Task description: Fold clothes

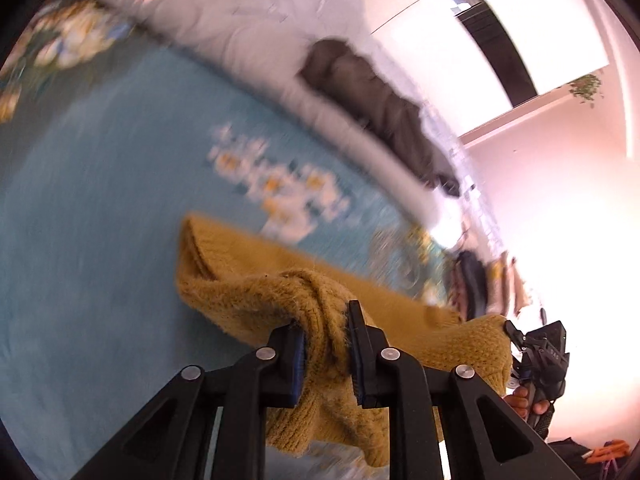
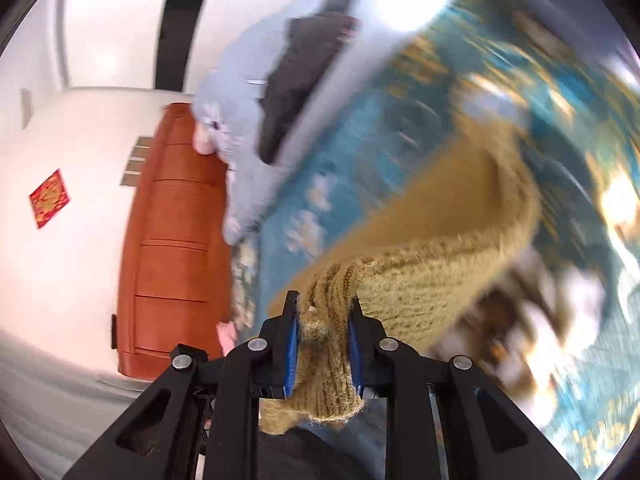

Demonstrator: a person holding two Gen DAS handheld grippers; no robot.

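A mustard-yellow knitted sweater (image 1: 256, 292) hangs between both grippers above a teal floral bedspread (image 1: 88, 216). My left gripper (image 1: 326, 320) is shut on a bunched fold of the knit. In the right wrist view the same sweater (image 2: 432, 264) stretches away to the right, and my right gripper (image 2: 325, 310) is shut on another bunched edge of it. The right gripper (image 1: 538, 350) also shows at the right edge of the left wrist view, gripping the far end of the sweater, with a hand below it. Both views are motion-blurred.
A dark grey garment (image 1: 380, 108) lies on a pale grey quilt (image 1: 248, 20) at the far side of the bed. The same dark garment (image 2: 304, 72) shows in the right wrist view beside an orange-brown wooden headboard (image 2: 172, 240). White walls surround the bed.
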